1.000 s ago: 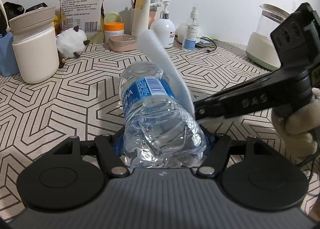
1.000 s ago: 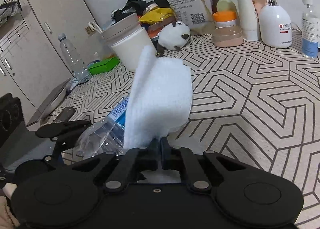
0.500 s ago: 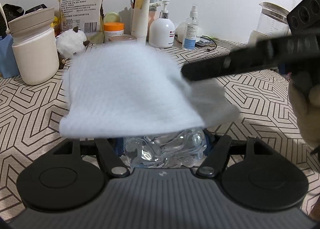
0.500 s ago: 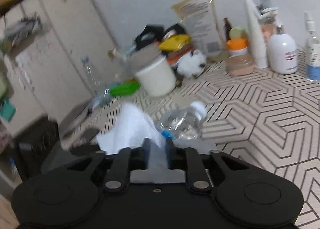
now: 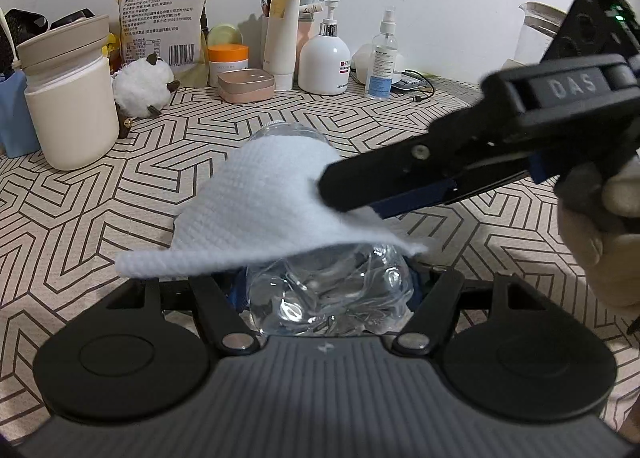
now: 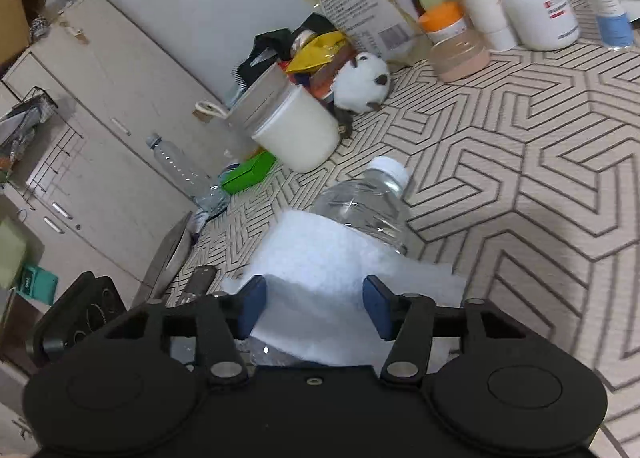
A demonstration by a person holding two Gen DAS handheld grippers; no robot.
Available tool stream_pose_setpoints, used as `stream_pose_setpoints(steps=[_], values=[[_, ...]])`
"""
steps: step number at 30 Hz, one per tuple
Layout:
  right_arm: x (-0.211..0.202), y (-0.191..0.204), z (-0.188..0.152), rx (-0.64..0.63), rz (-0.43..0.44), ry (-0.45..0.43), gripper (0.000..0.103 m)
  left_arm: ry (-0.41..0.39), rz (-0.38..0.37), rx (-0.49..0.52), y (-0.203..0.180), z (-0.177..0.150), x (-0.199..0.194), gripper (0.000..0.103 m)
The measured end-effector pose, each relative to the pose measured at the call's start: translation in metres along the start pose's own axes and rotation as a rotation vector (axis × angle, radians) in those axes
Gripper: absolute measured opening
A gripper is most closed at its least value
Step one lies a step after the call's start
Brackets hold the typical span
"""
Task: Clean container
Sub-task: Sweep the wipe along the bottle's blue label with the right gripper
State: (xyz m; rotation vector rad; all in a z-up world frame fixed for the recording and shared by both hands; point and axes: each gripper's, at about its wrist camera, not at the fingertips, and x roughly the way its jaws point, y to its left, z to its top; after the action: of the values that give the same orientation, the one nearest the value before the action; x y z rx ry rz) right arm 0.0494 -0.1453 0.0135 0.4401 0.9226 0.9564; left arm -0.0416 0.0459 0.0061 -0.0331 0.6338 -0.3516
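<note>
Patterned table (image 5: 120, 185) with cream jar (image 5: 72, 113), pump bottle (image 5: 324, 61).

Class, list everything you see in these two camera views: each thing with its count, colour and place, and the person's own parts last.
water bottle: 1, clear, white cap, held at its base
cloth: 1, white, draped over the bottle
lidded canister: 1, cream, far left
plush toy: 1, white, beside the canister
food bag: 1, yellow, against the wall
pump bottle: 1, white, at the back
spray bottle: 1, clear, right of the pump bottle
left gripper: black, shut on the bottle
right gripper: black, open, straddling the cloth
</note>
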Motion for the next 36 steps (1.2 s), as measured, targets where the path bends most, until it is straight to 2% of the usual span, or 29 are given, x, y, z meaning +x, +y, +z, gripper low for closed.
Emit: stream_pose_setpoints(steps=[3,5,8,10,11,13,16,19,20,21,22,25,28,30,31,32,36], values=[[0.001,-0.012,-0.001,0.069,0.030,-0.008,0.060,0.001,0.004,0.004,-0.001,0.000,0.000,0.069],[-0.003,-0.012,-0.004,0.062,0.033,-0.022,0.054,0.001,0.003,0.003,-0.001,0.000,0.000,0.069],[-0.010,0.009,-0.007,-0.068,-0.022,-0.057,0.042,0.000,0.000,-0.002,-0.001,0.000,0.000,0.069],[-0.012,0.021,-0.009,-0.140,-0.030,-0.082,0.039,-0.001,-0.003,-0.004,0.002,0.001,0.001,0.069],[-0.013,0.026,-0.010,-0.168,-0.023,-0.095,0.029,0.000,-0.003,-0.001,0.002,0.001,0.001,0.069],[-0.012,0.027,-0.007,-0.159,0.058,-0.086,0.008,-0.002,-0.006,0.004,0.001,0.001,0.000,0.069],[-0.015,0.027,-0.005,-0.123,0.181,-0.089,0.009,-0.003,-0.009,0.002,0.002,0.001,0.000,0.069],[-0.017,0.015,-0.002,0.007,0.446,-0.070,0.008,-0.002,-0.013,-0.002,0.005,0.001,0.000,0.069],[-0.015,0.010,0.000,0.049,0.513,-0.051,0.008,-0.002,-0.013,-0.003,0.005,0.001,0.000,0.069],[-0.015,0.006,0.000,0.083,0.530,-0.043,0.008,-0.002,-0.014,-0.003,0.006,0.001,0.000,0.069],[-0.013,0.001,0.001,0.097,0.505,-0.039,0.008,-0.002,-0.014,-0.003,0.007,0.001,0.000,0.069],[-0.005,-0.012,0.001,0.100,0.303,-0.019,0.009,-0.003,-0.018,-0.008,0.010,0.001,0.000,0.069],[-0.010,-0.016,0.002,0.057,0.158,-0.048,0.008,-0.005,-0.024,-0.016,0.015,0.001,0.000,0.069],[-0.012,-0.008,0.003,-0.017,0.054,-0.067,0.008,-0.004,-0.024,-0.016,0.016,0.001,0.000,0.069],[-0.011,-0.001,0.002,-0.075,-0.013,-0.076,0.015,-0.003,-0.022,-0.016,0.017,0.001,0.001,0.069],[-0.011,0.006,0.000,-0.128,-0.060,-0.088,0.016,-0.002,-0.022,-0.016,0.018,0.002,0.003,0.069],[-0.009,0.022,-0.006,-0.262,-0.202,-0.111,0.016,-0.001,-0.018,-0.012,0.019,0.003,0.006,0.069]])
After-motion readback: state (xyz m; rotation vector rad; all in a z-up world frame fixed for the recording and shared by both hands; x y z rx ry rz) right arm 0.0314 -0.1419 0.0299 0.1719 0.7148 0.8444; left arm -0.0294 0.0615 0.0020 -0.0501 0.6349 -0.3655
